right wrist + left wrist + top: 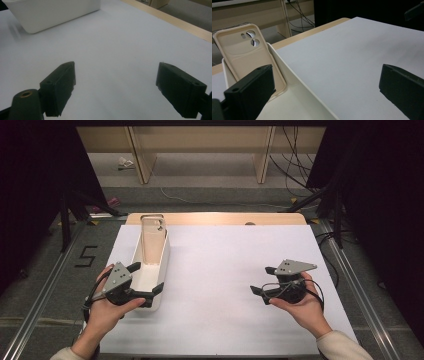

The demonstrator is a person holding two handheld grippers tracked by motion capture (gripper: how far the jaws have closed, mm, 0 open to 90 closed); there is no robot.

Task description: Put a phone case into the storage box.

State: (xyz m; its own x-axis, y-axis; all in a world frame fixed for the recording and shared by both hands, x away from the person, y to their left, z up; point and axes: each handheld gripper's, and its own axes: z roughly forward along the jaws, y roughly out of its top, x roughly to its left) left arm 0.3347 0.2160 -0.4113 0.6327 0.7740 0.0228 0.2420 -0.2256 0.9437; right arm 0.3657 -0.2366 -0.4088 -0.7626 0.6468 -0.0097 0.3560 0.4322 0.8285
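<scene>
High view: left gripper (148,279), jaws spread, straddles the smooth white oblong bin's (163,265) wall; beige matte phone case (152,239) leans beyond; right gripper (263,284) gapes empty.

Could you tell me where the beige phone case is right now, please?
In the high view, the phone case stands leaning at the far end of the white tray on the table's left side, beyond the open left tool, whose jaws straddle the tray's near end.
</scene>
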